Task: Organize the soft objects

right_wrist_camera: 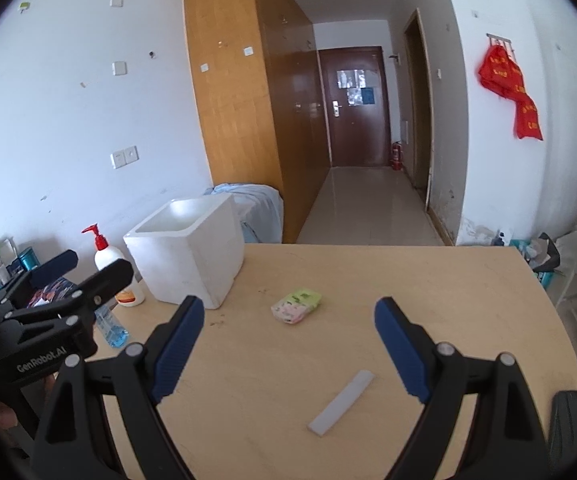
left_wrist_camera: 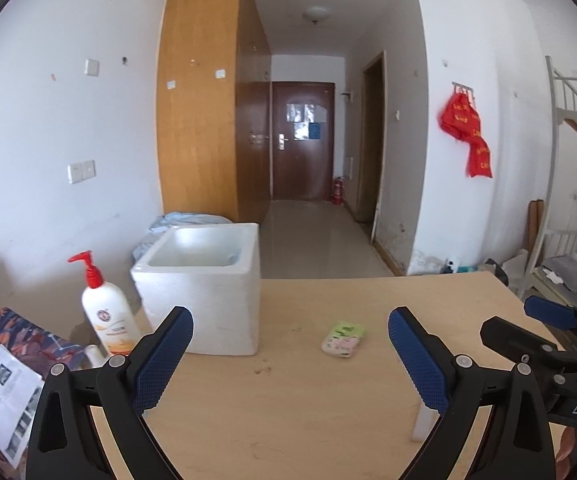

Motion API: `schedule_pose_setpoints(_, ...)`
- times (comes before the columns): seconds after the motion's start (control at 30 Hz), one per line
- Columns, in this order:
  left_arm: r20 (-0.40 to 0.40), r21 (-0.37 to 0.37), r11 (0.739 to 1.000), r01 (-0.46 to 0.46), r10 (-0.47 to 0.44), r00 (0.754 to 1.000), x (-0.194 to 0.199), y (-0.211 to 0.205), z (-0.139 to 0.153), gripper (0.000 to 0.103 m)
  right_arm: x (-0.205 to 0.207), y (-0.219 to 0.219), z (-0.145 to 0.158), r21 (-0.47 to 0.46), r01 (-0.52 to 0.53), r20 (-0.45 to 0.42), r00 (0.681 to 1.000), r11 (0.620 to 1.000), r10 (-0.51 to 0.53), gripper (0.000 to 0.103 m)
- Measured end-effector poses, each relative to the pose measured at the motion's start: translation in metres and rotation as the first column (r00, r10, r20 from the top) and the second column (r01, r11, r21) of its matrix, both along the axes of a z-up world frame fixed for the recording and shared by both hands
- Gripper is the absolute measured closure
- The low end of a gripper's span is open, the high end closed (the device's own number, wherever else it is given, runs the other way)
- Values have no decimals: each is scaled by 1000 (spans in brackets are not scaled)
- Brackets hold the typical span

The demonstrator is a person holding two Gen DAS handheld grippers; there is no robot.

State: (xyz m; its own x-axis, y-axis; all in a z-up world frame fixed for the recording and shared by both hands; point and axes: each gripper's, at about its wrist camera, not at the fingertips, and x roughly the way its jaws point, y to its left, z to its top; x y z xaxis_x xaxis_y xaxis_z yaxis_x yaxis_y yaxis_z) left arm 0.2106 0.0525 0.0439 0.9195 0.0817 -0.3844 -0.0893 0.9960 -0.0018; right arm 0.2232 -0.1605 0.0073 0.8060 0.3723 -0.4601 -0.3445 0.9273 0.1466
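- Left wrist view: you are holding the left gripper (left_wrist_camera: 290, 350) above the wooden table (left_wrist_camera: 428, 300) with its blue pads spread wide and nothing between them.
- The small green and pink soft packet (left_wrist_camera: 343, 339) is lying flat on the table ahead of the jaws, between their tips, touching neither pad.
- The white foam box (left_wrist_camera: 204, 292) is standing open-topped at the table's far left, well apart from the packet, and the red-pump lotion bottle (left_wrist_camera: 106, 312) is standing just beside its left wall.
- The right gripper (left_wrist_camera: 552, 318) is showing at the right edge; only one blue pad is clear there, so its spread is probably not readable from this view.
- Right wrist view: you are holding the right gripper (right_wrist_camera: 288, 354) with its jaws also wide apart and empty.
- The soft packet (right_wrist_camera: 296, 306) is lying beyond the tips, right of the foam box (right_wrist_camera: 188, 256).
- A white strip (right_wrist_camera: 341, 403) is lying flat on the table (right_wrist_camera: 468, 280) between the jaws, touching neither pad.
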Motion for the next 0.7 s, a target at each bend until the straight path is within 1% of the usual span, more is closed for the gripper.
schedule_pose_setpoints(0.33, -32, -6, 995, 97, -98, 995, 24, -27, -14, 5, 3, -24, -10, -19, 91, -26, 995, 996, -92, 13)
schedule_pose_setpoints(0.43, -57, 5, 995, 102, -101, 993, 34, -35, -19, 5, 3, -27, -10, -15, 101, -26, 995, 995, -101, 13)
schedule_pose_setpoints(0.5, -68, -1, 992, 124, -123, 990, 40, -40, -22, 5, 2, -29, -12, -24, 109, -27, 994, 994, -109, 13)
schedule_pose_setpoints(0.7, -67, -16, 990, 142, -142, 988, 48, -43, -27, 5, 12, -30, -20, -31, 118, -56, 991, 993, -120, 13)
